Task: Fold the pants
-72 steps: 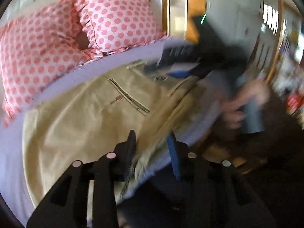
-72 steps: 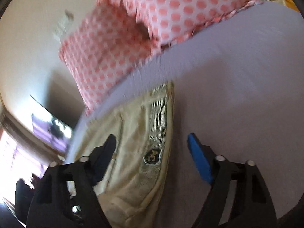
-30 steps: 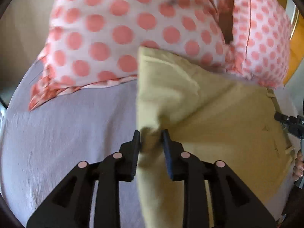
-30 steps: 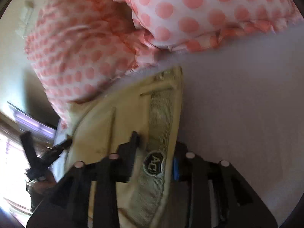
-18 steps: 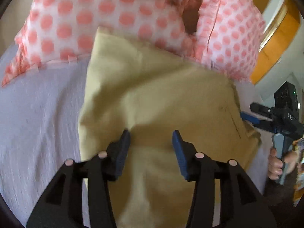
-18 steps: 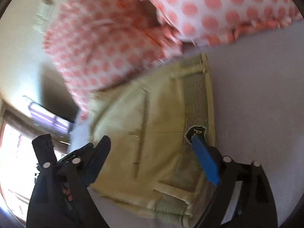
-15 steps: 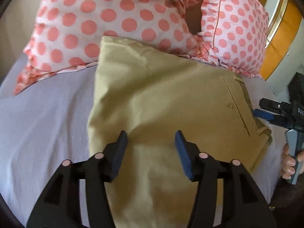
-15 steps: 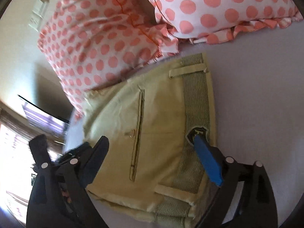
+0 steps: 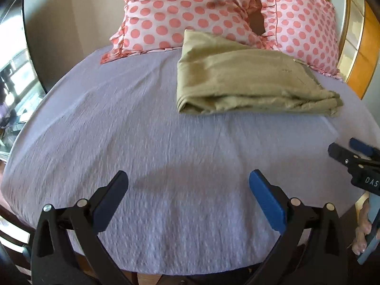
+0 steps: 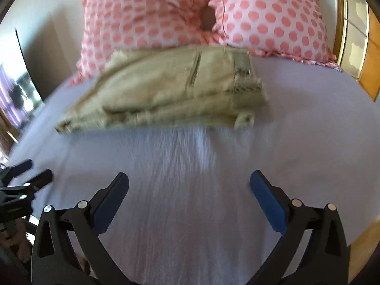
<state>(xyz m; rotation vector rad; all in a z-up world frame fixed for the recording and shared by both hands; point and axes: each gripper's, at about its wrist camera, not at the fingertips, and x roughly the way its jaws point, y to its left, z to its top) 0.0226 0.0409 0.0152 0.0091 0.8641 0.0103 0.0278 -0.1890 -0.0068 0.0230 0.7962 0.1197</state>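
Note:
The khaki pants (image 9: 244, 80) lie folded in a flat stack at the far side of the lavender bed (image 9: 142, 142), their far edge against the pillows. In the right wrist view the pants (image 10: 166, 87) show a back pocket and striped waistband on the right. My left gripper (image 9: 188, 190) is open and empty, well short of the pants above the bare sheet. My right gripper (image 10: 188, 190) is open and empty too, also back from the pants. The right gripper shows at the right edge of the left wrist view (image 9: 351, 152), the left gripper at the left edge of the right wrist view (image 10: 26, 171).
Two white pillows with pink dots (image 9: 185, 11) (image 9: 301, 28) lean against the wall behind the pants. A wooden headboard or frame (image 9: 363, 54) stands at the far right. A window and furniture (image 9: 14, 78) are at the left past the bed edge.
Both grippers let go of the pants, opened wide and pulled back toward the near edge of the bed. The pants stay folded by the pillows.

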